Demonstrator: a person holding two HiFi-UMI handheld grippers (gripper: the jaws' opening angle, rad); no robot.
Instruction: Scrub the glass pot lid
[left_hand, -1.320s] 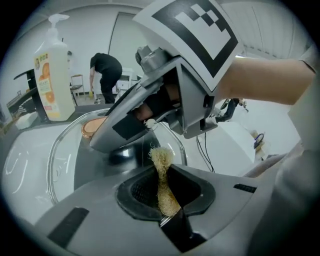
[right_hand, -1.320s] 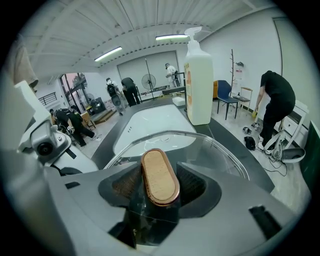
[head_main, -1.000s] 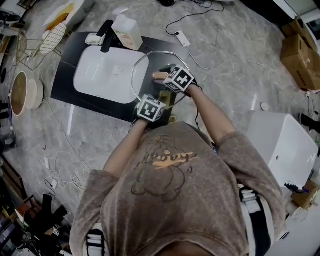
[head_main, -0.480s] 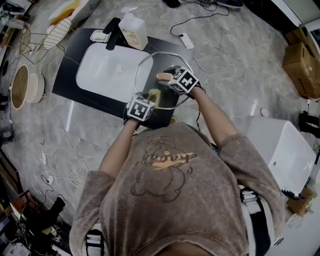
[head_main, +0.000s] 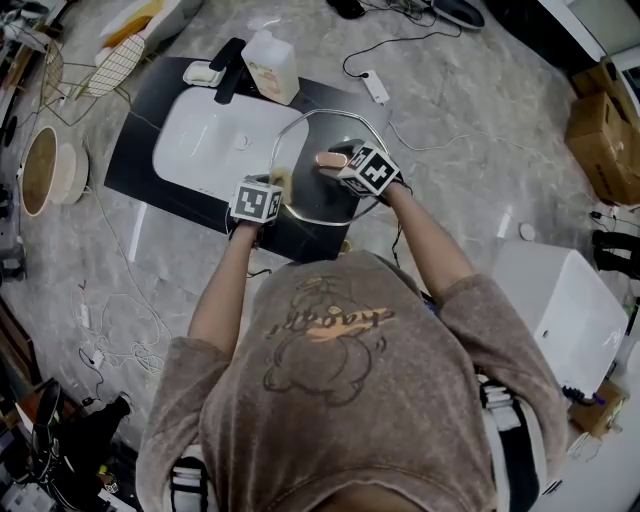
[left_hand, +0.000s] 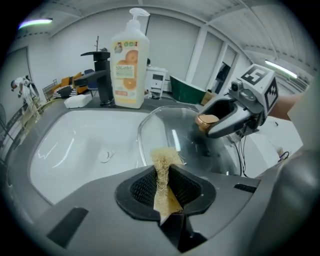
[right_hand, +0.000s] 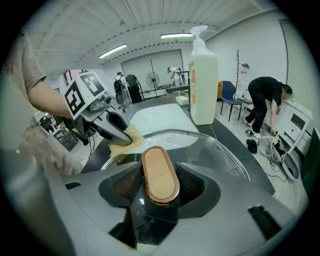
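Note:
The glass pot lid (head_main: 318, 190) with a metal rim stands tilted over the black counter, right of the white sink. My right gripper (head_main: 338, 160) is shut on the lid's copper-coloured knob (right_hand: 160, 175) and holds it up. A tan loofah scrubber (left_hand: 162, 172) is pinched in my left gripper (left_hand: 163, 167), which is shut on it. In the head view the left gripper (head_main: 276, 184) has the loofah (head_main: 281, 180) against the lid's left rim. The right gripper view shows the left gripper (right_hand: 116, 129) pressing the loofah (right_hand: 126, 142) on the glass (right_hand: 215, 150).
A white sink basin (head_main: 200, 140) is set in a black counter (head_main: 135, 165), with a black faucet (head_main: 228, 55), a soap dish (head_main: 200, 73) and a pump soap bottle (head_main: 272, 62) behind it. Cables (head_main: 420, 140) cross the floor. Cardboard boxes (head_main: 605, 120) stand at right, a white box (head_main: 570, 300) nearer.
My left gripper has slid left along the lid's near side to its left rim with the loofah. The right gripper and the knob have stayed put.

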